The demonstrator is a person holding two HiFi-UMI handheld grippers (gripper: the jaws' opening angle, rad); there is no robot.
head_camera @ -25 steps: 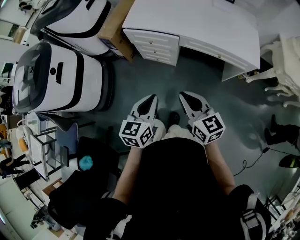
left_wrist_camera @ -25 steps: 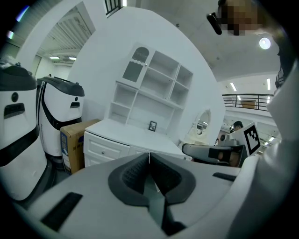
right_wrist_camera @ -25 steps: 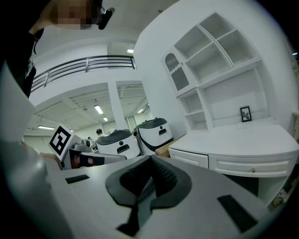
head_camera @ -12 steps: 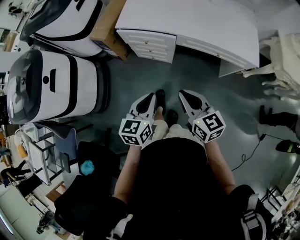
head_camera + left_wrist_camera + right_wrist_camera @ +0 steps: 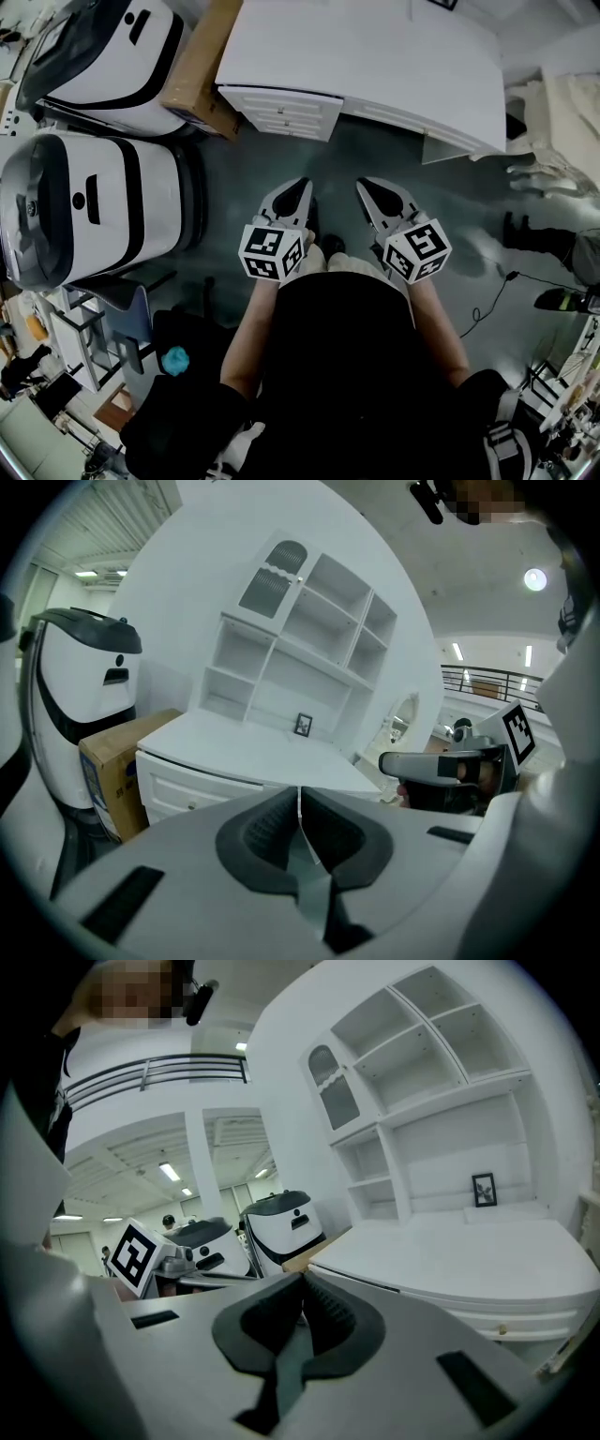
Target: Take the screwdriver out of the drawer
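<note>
A white desk (image 5: 375,56) stands ahead, with a stack of closed drawers (image 5: 281,108) at its left end. No screwdriver shows in any view. My left gripper (image 5: 298,187) and right gripper (image 5: 367,186) are held side by side over the grey floor, short of the desk, both shut and empty. In the left gripper view the jaws (image 5: 299,794) meet below the drawer fronts (image 5: 187,785). The right gripper's jaws (image 5: 302,1283) also meet, with the desk top (image 5: 469,1260) and a drawer knob (image 5: 503,1328) beyond.
Two large white-and-black machines (image 5: 89,202) (image 5: 122,52) and a cardboard box (image 5: 192,70) stand left of the desk. A shelf hutch with a small picture frame (image 5: 303,725) sits on the desk. A white chair (image 5: 562,122) and a floor cable (image 5: 497,300) lie to the right.
Both grippers and the person have moved forward toward the desk. The desk and its drawers look nearer, and the white machines have slid toward the left and down in the head view.
</note>
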